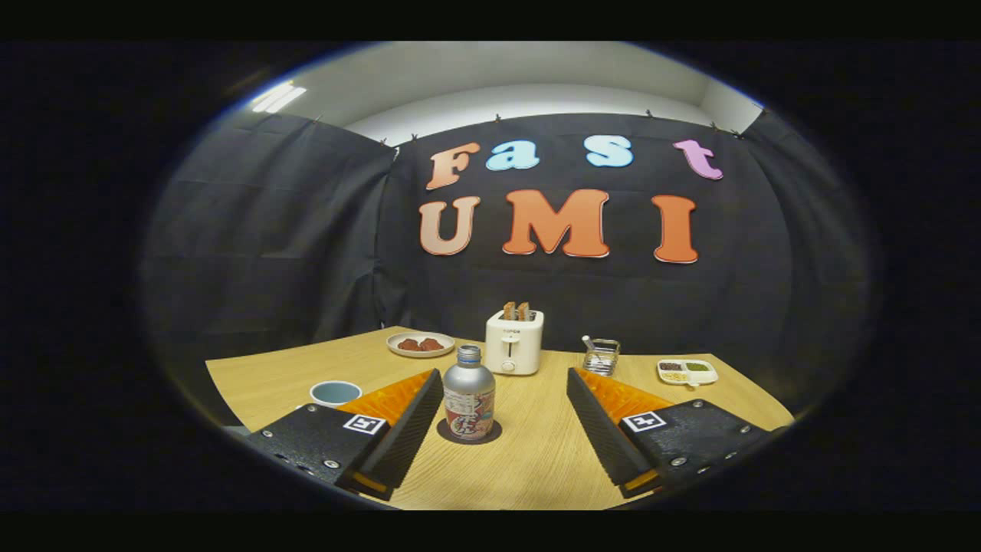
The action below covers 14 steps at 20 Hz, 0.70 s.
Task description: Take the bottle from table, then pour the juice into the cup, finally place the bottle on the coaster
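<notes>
The gripper [504, 425] hung low over the wooden table [536, 460] with its jaws spread wide apart, holding nothing. Its two black ribbed fingers [406, 437], backed with orange, angled outward, and bare tabletop lay between them.

The bottle [468, 402] stood upright on the round dark coaster [469, 433], in the gap between the fingers and close beside the left one, clear of the right one. Whether the left finger touched the bottle could not be told; the two appeared just apart. The bottle was silver with a printed label around its lower half, and its cap was on.

The cup [335, 393], pale blue-grey with a white rim, sat on the table beyond the left finger, off to the left of the bottle. Its contents could not be seen.

Farther back, a white toaster [513, 343] stood with two slices of toast [516, 310] sticking up from its slots. To its left lay a plate [420, 345] with brownish food, and to its right a small glass container [601, 356]. A divided white dish [687, 372] holding small heaps of different colours sat near the right edge of the table
</notes>
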### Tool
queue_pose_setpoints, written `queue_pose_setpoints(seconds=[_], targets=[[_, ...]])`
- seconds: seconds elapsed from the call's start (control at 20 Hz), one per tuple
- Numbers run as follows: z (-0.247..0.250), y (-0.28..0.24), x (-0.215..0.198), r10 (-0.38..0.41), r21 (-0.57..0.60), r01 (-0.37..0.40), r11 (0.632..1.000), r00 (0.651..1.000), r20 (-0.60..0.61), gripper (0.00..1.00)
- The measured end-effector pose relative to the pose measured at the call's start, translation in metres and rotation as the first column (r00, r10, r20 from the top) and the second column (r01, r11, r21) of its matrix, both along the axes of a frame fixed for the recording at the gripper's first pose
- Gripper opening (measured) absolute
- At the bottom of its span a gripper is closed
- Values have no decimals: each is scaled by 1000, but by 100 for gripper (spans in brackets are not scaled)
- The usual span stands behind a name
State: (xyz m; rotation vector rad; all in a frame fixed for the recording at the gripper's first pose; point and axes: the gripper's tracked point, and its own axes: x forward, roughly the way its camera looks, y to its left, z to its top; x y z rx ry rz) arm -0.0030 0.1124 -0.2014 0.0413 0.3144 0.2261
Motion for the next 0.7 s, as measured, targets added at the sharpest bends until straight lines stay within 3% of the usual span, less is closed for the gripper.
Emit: queue_pose_setpoints(seconds=[0.3, 0.55, 0.7], targets=[[60, -42, -25, -98, 8, 97, 995, 990, 99, 96], [73, -85, -39, -225, -31, 231, 973, 965, 132, 96], [80, -94, -49, -254, -16, 259, 966, 956, 146, 96]])
